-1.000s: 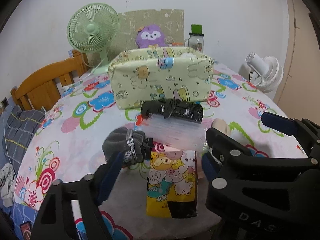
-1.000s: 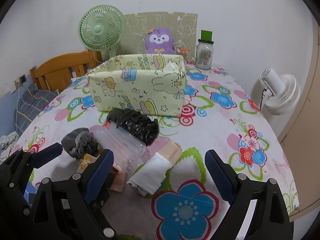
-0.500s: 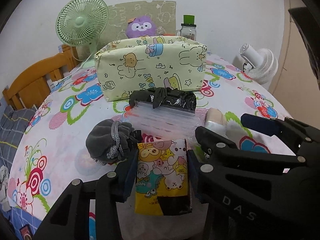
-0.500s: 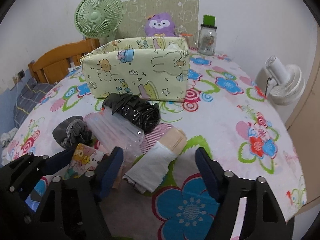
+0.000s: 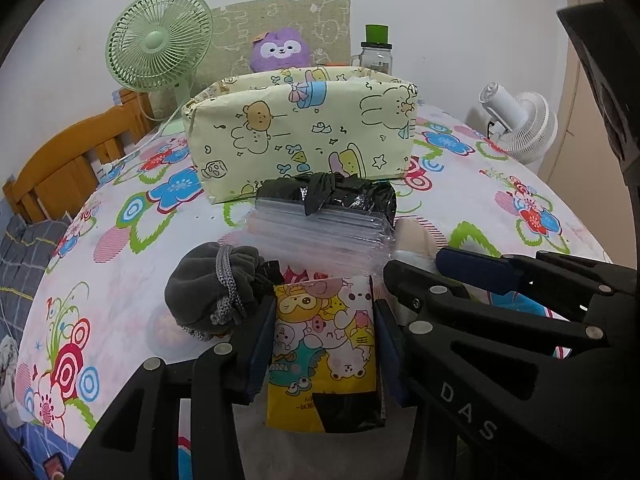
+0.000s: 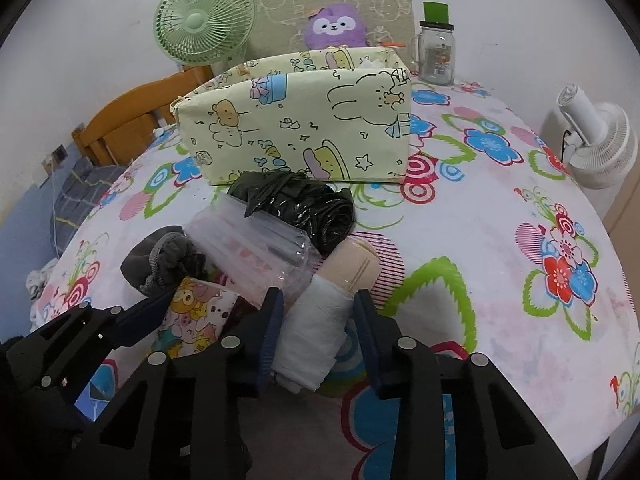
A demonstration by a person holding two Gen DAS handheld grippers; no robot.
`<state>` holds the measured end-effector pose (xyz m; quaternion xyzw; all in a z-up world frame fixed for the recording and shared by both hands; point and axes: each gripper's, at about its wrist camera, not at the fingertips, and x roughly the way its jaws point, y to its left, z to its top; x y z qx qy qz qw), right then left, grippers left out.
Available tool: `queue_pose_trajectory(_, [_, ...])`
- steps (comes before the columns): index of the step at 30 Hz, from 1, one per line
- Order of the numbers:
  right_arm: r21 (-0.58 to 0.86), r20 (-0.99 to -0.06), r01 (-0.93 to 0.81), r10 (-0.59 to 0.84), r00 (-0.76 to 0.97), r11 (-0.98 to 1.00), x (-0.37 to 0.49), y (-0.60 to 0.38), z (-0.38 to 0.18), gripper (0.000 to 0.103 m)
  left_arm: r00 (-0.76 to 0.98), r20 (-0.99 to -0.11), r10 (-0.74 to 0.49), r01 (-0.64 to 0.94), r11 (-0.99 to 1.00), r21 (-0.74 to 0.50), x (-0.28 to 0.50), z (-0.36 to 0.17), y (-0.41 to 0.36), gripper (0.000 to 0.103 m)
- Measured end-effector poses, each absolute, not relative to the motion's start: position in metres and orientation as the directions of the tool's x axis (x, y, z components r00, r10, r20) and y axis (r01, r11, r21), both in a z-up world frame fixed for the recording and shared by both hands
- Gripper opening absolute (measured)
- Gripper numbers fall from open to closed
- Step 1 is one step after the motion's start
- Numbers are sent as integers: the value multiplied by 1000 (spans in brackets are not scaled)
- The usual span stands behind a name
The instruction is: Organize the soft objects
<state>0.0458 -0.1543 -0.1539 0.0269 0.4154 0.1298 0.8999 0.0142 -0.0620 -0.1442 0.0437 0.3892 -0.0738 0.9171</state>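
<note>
A pile of soft items lies on the flowered tablecloth in front of a pale yellow fabric storage bin (image 5: pixel 300 136) (image 6: pixel 304 128). My left gripper (image 5: pixel 324 340) is shut on a yellow cartoon tissue pack (image 5: pixel 324 352), also seen in the right wrist view (image 6: pixel 196 316). My right gripper (image 6: pixel 318 324) is closed around a white folded bag roll (image 6: pixel 316 332). A grey drawstring pouch (image 5: pixel 212 284) (image 6: pixel 160 260), a stack of clear zip bags (image 5: pixel 320 236) (image 6: pixel 256 248), a black plastic bag roll (image 5: pixel 332 196) (image 6: pixel 296 208) and a beige roll (image 6: pixel 354 266) lie in the pile.
A green desk fan (image 5: pixel 160 44), a purple plush (image 5: pixel 280 50) and a glass jar with a green lid (image 6: pixel 436 52) stand behind the bin. A white fan (image 6: pixel 592 140) is at the table's right edge. A wooden chair (image 5: pixel 60 168) stands at the left.
Both grippers have moved forward and lower onto the pile. The left jaws closed on the tissue pack; the right jaws narrowed around the white roll.
</note>
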Motion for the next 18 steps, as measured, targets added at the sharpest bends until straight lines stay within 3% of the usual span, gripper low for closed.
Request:
queue_pose_trajectory(7, [144,-745,-209,245,621,967,44,-156,-153,36,687,-719,-102,179,983,31,12,-144,-64,49])
queue_pose_trajectory(14, [143,-744,-221,252,619,965,42,-155,-151,16,687,-719,-105,178,984,26,12,-144,-64,46])
queue_pose_trajectory(18, [133,-743,-210,238,626,969,42,-158,-151,12,689,-716,-110,175,984,18,10,-141,-63,46])
